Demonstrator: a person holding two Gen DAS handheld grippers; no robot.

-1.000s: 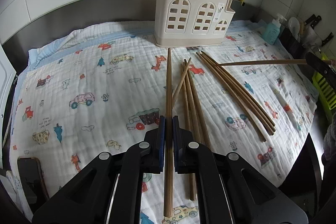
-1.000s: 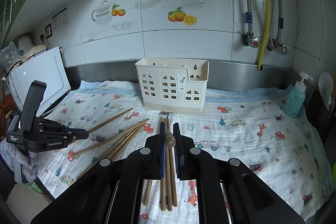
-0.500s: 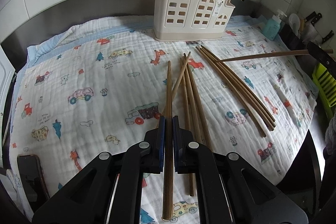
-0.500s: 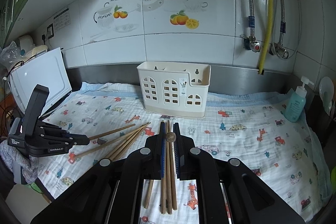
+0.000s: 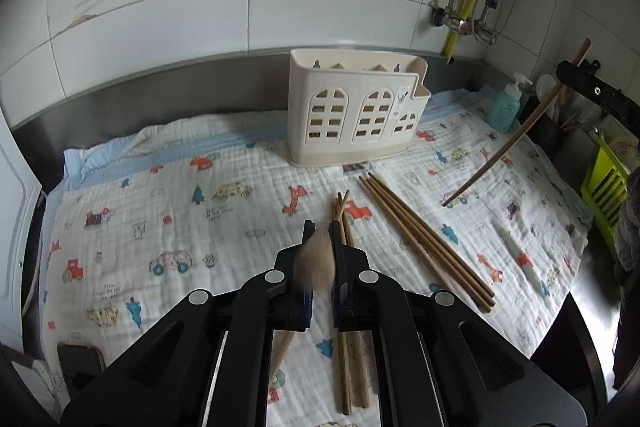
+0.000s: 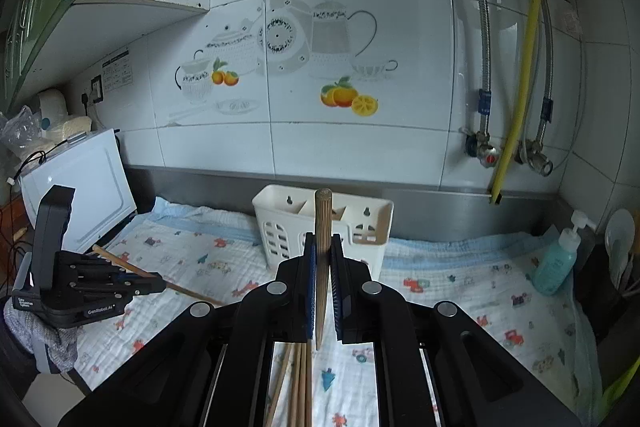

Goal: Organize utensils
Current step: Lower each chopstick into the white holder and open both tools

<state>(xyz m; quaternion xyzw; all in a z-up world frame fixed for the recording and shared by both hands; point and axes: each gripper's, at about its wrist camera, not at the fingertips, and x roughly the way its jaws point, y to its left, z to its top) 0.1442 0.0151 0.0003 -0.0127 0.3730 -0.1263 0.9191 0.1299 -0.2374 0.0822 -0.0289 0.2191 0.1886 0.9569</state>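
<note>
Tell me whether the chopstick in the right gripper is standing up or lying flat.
Standing up. In the right wrist view the chopstick rises near vertical between the shut right gripper fingers, in front of the white holder.

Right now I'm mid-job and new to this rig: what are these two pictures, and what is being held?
Each picture comes from a fisheye camera on a hand-held two-finger gripper, looking along its fingers. The left gripper is shut on a chopstick, blurred because it points toward the lens. The right gripper is shut on another chopstick, held upright. Each view also shows the other gripper off to one side. On the printed cloth lie more loose chopsticks. Behind them stands the cream utensil holder, where they likely belong.
</note>
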